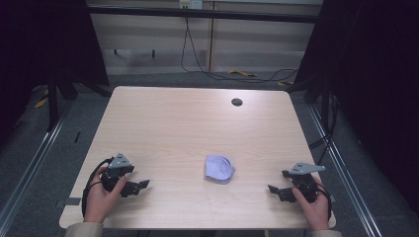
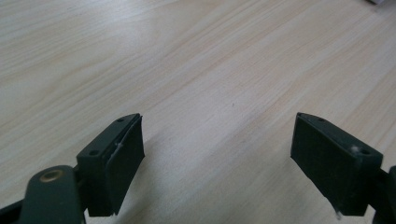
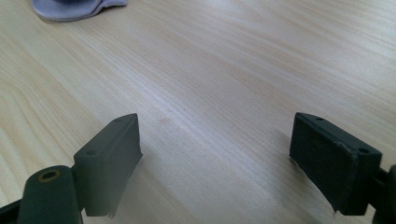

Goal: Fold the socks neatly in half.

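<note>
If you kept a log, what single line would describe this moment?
left gripper: open, empty | right gripper: open, empty | small crumpled pale-lilac cloth: lying between them, untouched | light wooden table

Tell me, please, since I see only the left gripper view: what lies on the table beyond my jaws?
Observer: A small lilac cloth lies crumpled near the table's middle, between the two grippers.
Operator: Is the right gripper near it?
Observer: No, it sits apart at the near right corner, jaws open and empty, pointing toward the cloth.
Operator: Anything else on the table?
Observer: Just a round dark hole toward the far right edge. The left gripper rests at the near left, open too.
</note>
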Demonstrator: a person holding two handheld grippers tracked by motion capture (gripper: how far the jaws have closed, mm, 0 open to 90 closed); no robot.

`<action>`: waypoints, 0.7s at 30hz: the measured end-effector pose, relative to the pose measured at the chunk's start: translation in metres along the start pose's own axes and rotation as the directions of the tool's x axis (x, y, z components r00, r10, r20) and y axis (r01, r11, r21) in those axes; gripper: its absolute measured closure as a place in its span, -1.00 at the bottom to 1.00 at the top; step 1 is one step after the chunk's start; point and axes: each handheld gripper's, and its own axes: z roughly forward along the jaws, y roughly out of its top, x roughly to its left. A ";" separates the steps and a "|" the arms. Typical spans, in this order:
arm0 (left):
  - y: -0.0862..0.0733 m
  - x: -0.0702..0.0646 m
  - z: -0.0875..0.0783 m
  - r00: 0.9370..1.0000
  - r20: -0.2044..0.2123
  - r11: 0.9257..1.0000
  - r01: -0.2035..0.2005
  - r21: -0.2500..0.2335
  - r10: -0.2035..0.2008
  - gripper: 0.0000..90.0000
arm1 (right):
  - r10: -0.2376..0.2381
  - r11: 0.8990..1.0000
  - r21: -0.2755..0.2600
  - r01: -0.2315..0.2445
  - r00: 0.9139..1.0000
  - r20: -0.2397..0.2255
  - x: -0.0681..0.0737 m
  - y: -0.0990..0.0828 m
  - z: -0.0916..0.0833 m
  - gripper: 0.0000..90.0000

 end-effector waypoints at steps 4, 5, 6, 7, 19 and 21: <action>-0.003 0.002 -0.003 1.000 -0.010 1.000 0.001 -0.006 -0.001 -0.62 | -0.008 1.000 -0.006 0.008 1.000 0.006 0.000 -0.001 0.001 -0.65; -0.004 0.002 -0.004 1.000 -0.008 1.000 0.005 -0.008 -0.005 -0.62 | -0.008 1.000 -0.005 0.008 1.000 0.009 0.000 -0.001 0.001 -0.65; -0.005 0.003 -0.004 1.000 -0.010 1.000 0.000 -0.004 0.000 -0.62 | -0.010 1.000 -0.007 0.010 1.000 0.011 0.000 -0.001 0.001 -0.65; -0.007 0.004 -0.005 1.000 -0.019 1.000 -0.001 -0.009 0.001 -0.62 | -0.012 1.000 -0.010 0.013 1.000 0.015 0.000 -0.002 0.001 -0.67; -0.018 0.008 -0.009 0.999 -0.038 1.000 -0.002 -0.008 0.001 -0.62 | -0.018 1.000 -0.012 0.019 1.000 0.018 0.000 -0.002 0.002 -0.68; -0.020 0.009 -0.010 0.999 -0.051 1.000 -0.016 -0.001 0.016 -0.62 | -0.018 1.000 -0.012 0.018 1.000 0.016 0.000 -0.002 0.002 -0.68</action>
